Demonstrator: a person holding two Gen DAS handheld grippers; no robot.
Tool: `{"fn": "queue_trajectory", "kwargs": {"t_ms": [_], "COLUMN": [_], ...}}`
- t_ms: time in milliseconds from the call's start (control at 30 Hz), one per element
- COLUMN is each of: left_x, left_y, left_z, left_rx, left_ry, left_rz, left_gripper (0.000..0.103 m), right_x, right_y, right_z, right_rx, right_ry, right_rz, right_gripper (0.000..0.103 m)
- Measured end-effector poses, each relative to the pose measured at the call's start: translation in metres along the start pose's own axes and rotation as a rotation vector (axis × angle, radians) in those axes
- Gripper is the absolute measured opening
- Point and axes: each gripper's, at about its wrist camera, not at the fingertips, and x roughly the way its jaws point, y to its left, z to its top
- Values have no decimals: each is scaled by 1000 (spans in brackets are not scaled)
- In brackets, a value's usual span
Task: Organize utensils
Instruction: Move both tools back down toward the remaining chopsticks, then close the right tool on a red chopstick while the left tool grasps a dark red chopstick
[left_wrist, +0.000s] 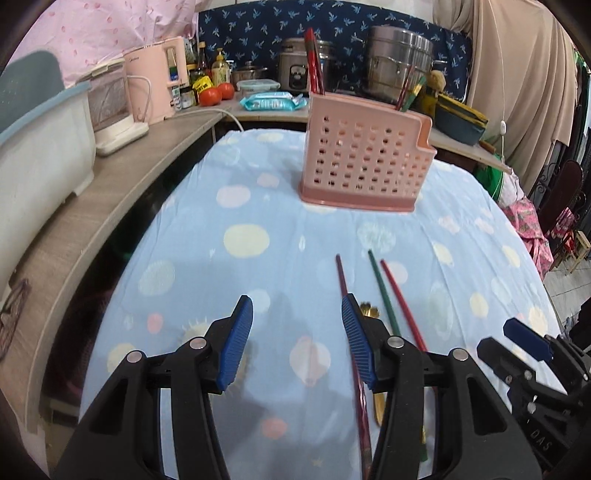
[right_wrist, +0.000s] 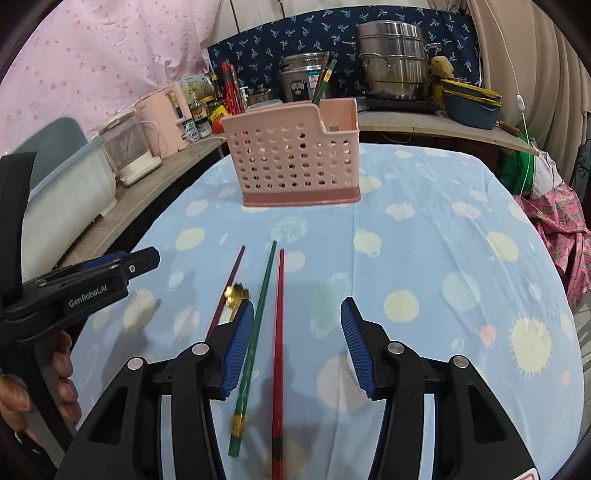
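A: Where are the utensils?

B: Three chopsticks lie loose on the spotted cloth, low in the right wrist view: a maroon one on the left, a green one in the middle, a red one on the right. A gold spoon sits between the maroon and green ones.

A: And the holder?

B: The pink holder stands upright at upper centre, well apart from them, with several chopsticks already in it.

A: The grippers?

B: The right gripper has its fingers apart, gripping nothing; the green and red chopsticks lie on the cloth between them. The left gripper is also spread and empty; the maroon chopstick runs under its right finger.
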Motion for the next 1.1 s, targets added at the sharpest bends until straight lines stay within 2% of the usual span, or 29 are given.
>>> {"fn": "queue_trajectory", "kwargs": {"t_ms": [133, 367, 900, 1100], "left_x": [1, 2, -12, -14], "left_y": [0, 1, -10, -17], "left_z": [-16, -40, -72, -81], "left_rx": [3, -5, 23, 43], "left_ry": [28, 69, 100, 120], "left_rz": [6, 2, -26, -48], "left_gripper": [48, 48, 48, 48], "right_x": [0, 3, -1, -2], "right_y": [6, 11, 9, 4], "right_z": [-27, -59, -82, -87], "right_rx": [-24, -40, -27, -16], "right_ry": [46, 115, 148, 152], "right_rz": [-7, -4, 4, -2], "right_gripper": [45, 34, 21, 12]}}
